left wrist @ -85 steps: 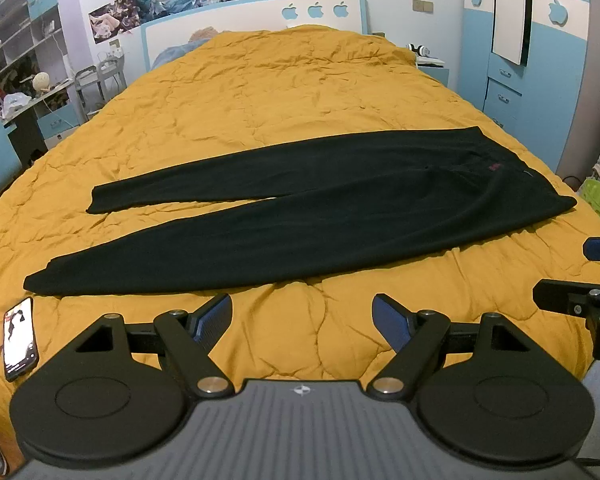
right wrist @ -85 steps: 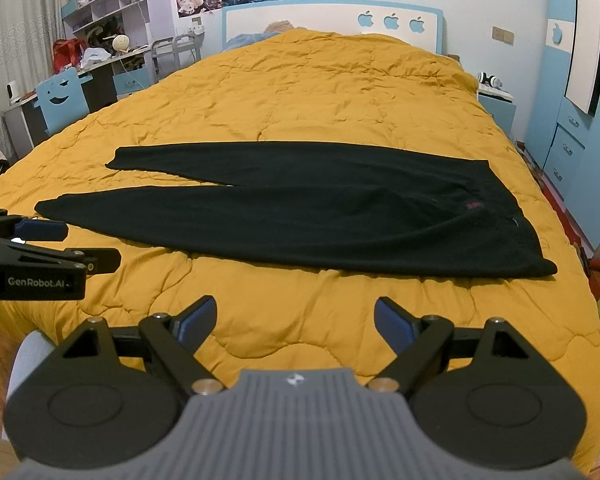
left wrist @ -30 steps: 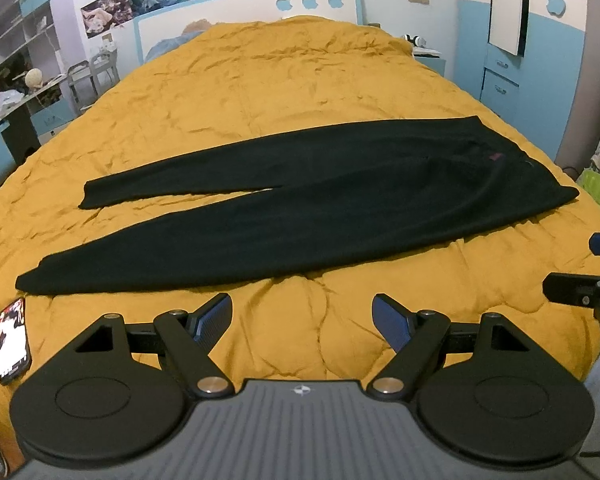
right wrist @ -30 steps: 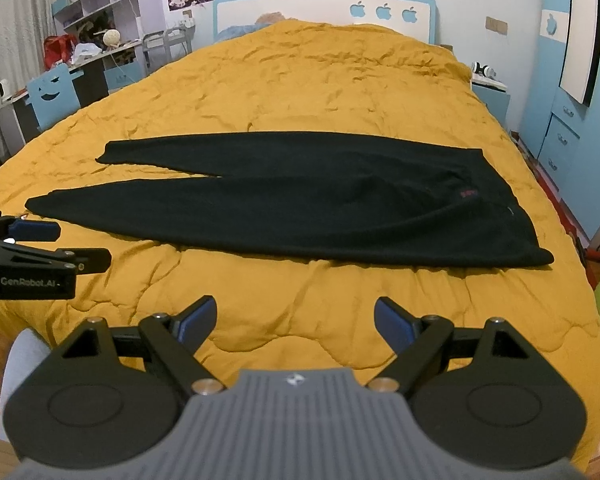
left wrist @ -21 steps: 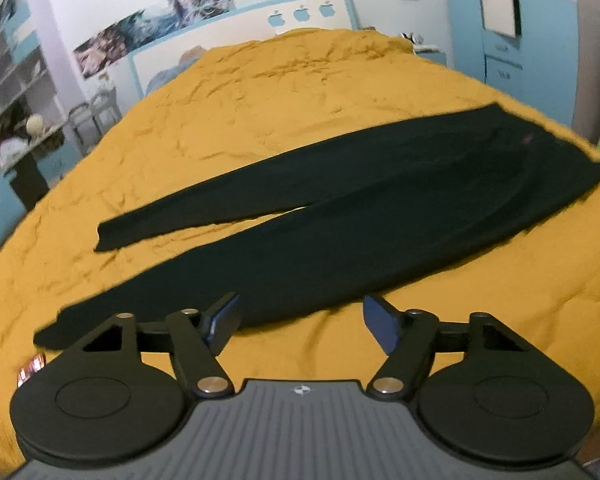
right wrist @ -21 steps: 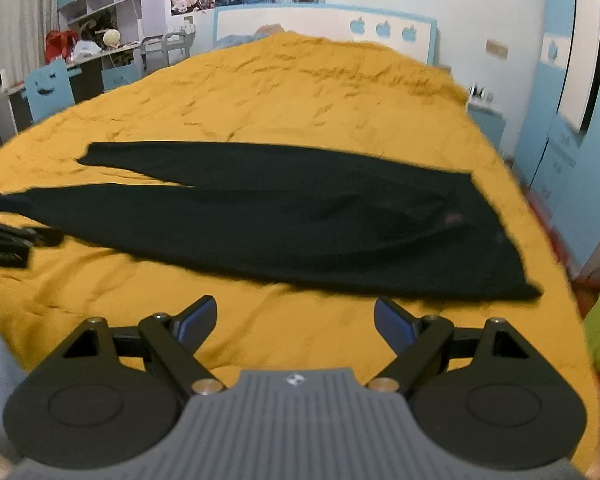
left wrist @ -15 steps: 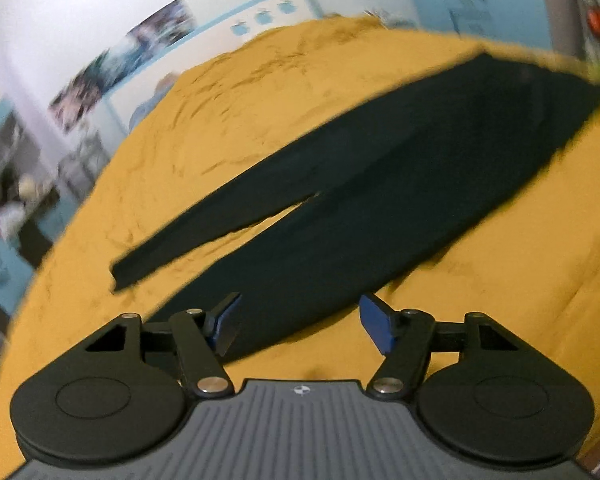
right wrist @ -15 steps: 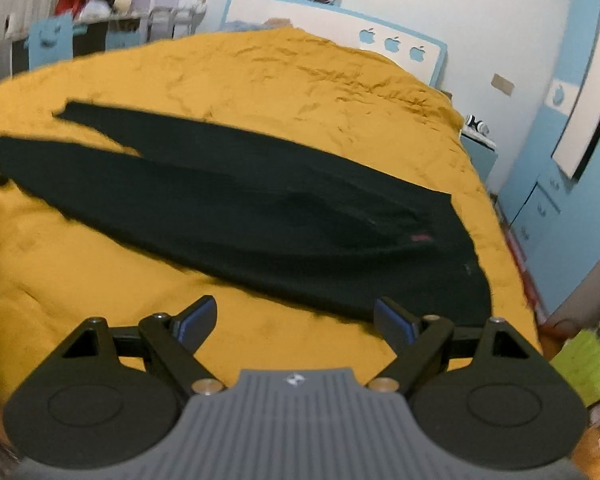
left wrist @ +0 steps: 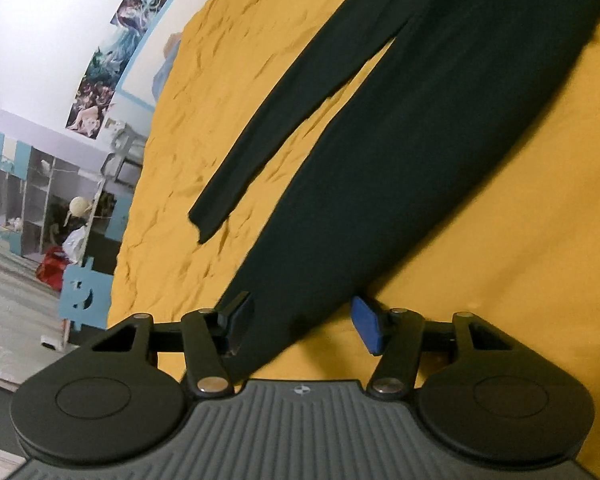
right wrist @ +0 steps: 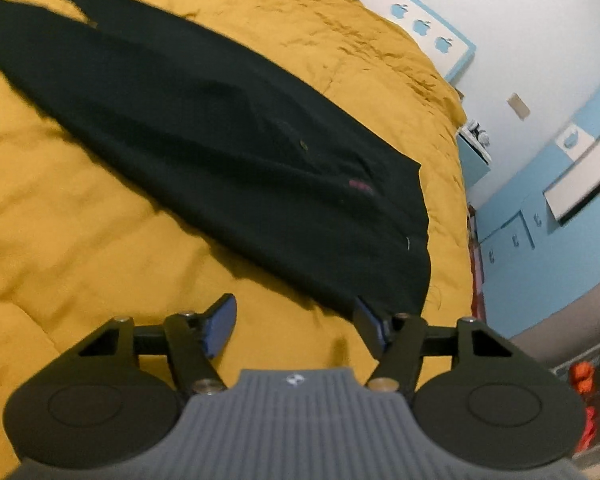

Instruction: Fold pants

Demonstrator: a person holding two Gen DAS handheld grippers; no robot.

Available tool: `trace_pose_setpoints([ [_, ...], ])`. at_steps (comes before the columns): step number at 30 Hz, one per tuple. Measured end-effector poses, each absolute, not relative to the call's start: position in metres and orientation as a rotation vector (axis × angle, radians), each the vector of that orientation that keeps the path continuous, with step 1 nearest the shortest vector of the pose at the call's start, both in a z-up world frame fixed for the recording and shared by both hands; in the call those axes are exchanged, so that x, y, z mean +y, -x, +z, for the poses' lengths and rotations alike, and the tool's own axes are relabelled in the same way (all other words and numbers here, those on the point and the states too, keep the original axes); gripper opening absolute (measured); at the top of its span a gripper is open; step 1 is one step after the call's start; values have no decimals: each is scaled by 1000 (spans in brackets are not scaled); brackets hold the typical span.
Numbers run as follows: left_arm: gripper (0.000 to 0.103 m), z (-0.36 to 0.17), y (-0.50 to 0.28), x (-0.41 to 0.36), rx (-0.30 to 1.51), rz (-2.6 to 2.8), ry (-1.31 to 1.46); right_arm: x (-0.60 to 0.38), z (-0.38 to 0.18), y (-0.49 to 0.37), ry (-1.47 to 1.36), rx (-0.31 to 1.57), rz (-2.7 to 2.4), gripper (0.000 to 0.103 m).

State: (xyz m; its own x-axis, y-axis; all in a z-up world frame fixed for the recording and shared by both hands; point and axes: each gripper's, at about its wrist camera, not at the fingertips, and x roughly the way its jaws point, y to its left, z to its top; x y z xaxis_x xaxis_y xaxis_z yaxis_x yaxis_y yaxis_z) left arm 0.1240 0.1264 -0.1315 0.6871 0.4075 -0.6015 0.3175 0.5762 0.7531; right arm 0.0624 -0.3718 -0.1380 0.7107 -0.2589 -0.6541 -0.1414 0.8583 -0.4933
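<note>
Black pants lie flat on a rumpled mustard quilt; the left gripper fingers are closing astride one leg's hidden hem, the right gripper fingers closing by the waistband corner, both blurred.

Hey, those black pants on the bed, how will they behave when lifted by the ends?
The black pants lie limp on the yellow quilt, so they will probably sag between grips. The long thin legs may swing. The knit-looking cloth seems unlikely to slip.
</note>
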Motion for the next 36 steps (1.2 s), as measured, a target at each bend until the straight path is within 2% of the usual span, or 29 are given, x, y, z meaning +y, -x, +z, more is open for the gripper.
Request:
trace_pose_setpoints([
  [1, 65, -135, -126, 128, 852, 68, -1005, -373, -139, -62, 565, 785, -57, 59],
  [2, 59, -137, -129, 129, 857, 75, -1020, -374, -140, -62, 580, 780, -50, 59],
  [3, 47, -138, -133, 129, 861, 84, -1026, -376, -142, -63, 596, 777, -37, 59],
  [6, 20, -135, -137, 127, 870, 76, -990, -377, -146, -61, 673, 757, 18, 57],
  [9, 3, -133, -130, 126, 854, 79, -958, -371, -148, -58, 786, 743, 60, 56],
  [13, 2, -118, -135, 129, 844, 117, -856, -370, -155, -58, 962, 735, 85, 48],
  [14, 2, -113, -137, 131, 843, 127, -826, -371, -157, -59, 998, 735, 83, 43],
  [16, 2, -103, -141, 133, 841, 145, -771, -373, -160, -63, 1046, 738, 84, 26],
  [17, 2, -99, -143, 134, 841, 152, -749, -374, -161, -65, 1058, 743, 90, 7],
  [18, 2, -93, -144, 135, 833, 161, -726, -374, -161, -65, 1073, 744, 91, 0],
  [27, 1, -54, -192, 135, 815, 216, -656, -387, -97, -95, 908, 646, -13, 0],
  [36, 1, -43, -297, 141, 893, 276, -589, -420, -52, -218, 733, 649, -94, 0],
])
